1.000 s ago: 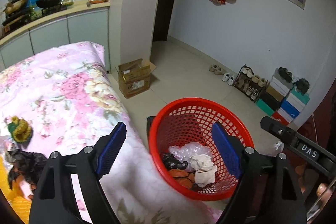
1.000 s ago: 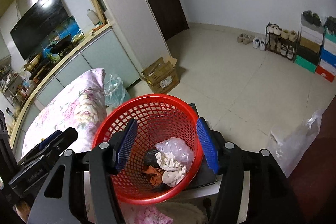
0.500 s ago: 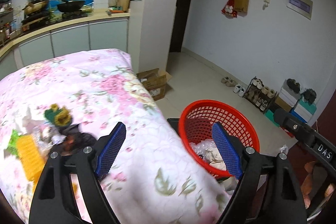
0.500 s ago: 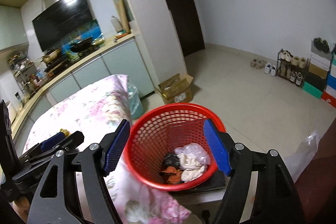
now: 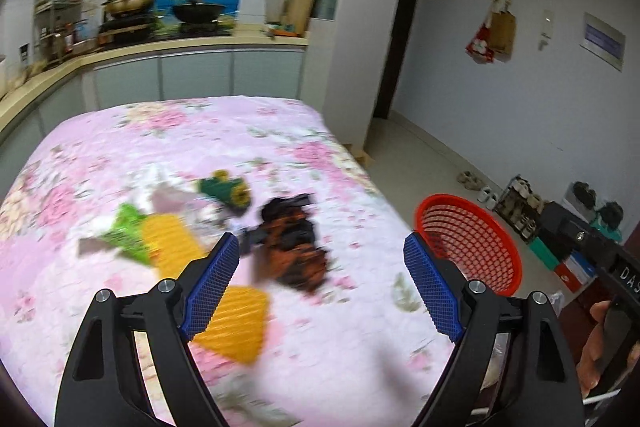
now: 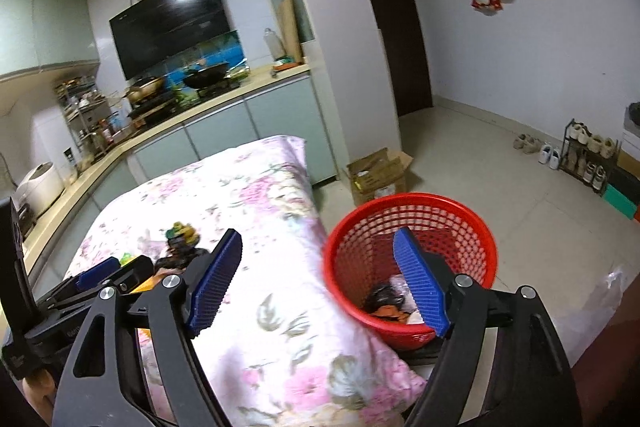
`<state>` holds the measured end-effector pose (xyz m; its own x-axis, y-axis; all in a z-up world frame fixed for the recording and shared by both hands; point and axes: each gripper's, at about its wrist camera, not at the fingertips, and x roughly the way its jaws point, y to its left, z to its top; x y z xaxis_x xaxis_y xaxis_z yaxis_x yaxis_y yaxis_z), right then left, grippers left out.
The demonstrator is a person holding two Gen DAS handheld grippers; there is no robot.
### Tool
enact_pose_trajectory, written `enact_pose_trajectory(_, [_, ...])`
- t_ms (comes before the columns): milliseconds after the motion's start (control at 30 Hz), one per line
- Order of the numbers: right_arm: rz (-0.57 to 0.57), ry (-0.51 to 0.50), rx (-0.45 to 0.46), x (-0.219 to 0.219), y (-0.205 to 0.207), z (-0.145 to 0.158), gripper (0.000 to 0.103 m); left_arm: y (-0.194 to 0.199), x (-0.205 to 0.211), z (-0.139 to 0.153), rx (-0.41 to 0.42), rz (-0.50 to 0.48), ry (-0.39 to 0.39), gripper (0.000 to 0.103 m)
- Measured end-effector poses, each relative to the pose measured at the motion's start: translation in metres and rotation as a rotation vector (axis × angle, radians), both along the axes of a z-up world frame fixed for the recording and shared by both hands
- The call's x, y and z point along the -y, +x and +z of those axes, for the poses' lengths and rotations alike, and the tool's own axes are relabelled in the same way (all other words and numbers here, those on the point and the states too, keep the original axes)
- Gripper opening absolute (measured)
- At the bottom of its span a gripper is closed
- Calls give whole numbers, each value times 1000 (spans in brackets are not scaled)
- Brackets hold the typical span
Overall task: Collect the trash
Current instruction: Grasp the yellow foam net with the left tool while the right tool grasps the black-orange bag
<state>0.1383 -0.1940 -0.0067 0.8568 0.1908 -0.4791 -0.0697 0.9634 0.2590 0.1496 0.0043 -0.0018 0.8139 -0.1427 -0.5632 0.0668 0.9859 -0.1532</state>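
In the left wrist view, my left gripper [image 5: 322,283] stands open above a table under a pink floral cloth [image 5: 192,139]. Trash lies blurred on the cloth ahead of its pads: a dark brown crumpled wrapper [image 5: 294,243], yellow ridged pieces [image 5: 168,247], a green wrapper [image 5: 128,231] and a green-and-yellow bundle [image 5: 226,187]. A red mesh basket [image 5: 468,227] sits off the table's right edge. In the right wrist view, my right gripper [image 6: 318,281] is opening with nothing between its jaws. It hangs over the table corner and the red basket [image 6: 460,239], which holds crumpled trash [image 6: 384,299].
A cardboard box [image 6: 378,171] sits on the tiled floor by the pillar. A shoe rack [image 6: 588,155] and coloured boxes line the far wall. A clear plastic bag [image 6: 604,291] lies right of the basket. A kitchen counter [image 5: 160,47] runs behind the table.
Both views swung left and rose, from over the basket toward the table. The trash pile came in front of the left pads. The right jaws spread wider.
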Motion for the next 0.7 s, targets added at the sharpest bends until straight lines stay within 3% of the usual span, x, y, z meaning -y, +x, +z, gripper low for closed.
enact_pose_trajectory(300, [66, -12, -8, -27, -5, -2, 80, -20, -68, -26, -69, 137, -59, 82])
enact_pose_trajectory(700, [111, -24, -49, -52, 13, -16, 81, 3, -67, -73, -209, 112, -83, 82])
